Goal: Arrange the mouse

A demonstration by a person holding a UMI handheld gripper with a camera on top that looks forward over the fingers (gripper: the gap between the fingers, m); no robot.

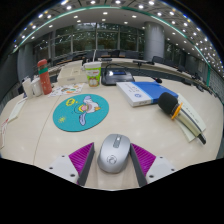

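Note:
A grey wireless mouse (113, 153) sits between my gripper's (113, 150) two fingers, its nose pointing away from me. Both pink-padded fingers (84, 158) press against its sides, so the gripper is shut on the mouse, low over the beige table (40, 135). A round teal mouse pad (81, 111) with a cartoon print lies on the table beyond the fingers, a little to the left.
Beyond the pad are a white and blue box (141, 93), a dark brush with a yellow part (178, 108) to the right, a green-white carton (93, 74), a red bottle (44, 77), white cups (30, 88) and a black device (117, 76).

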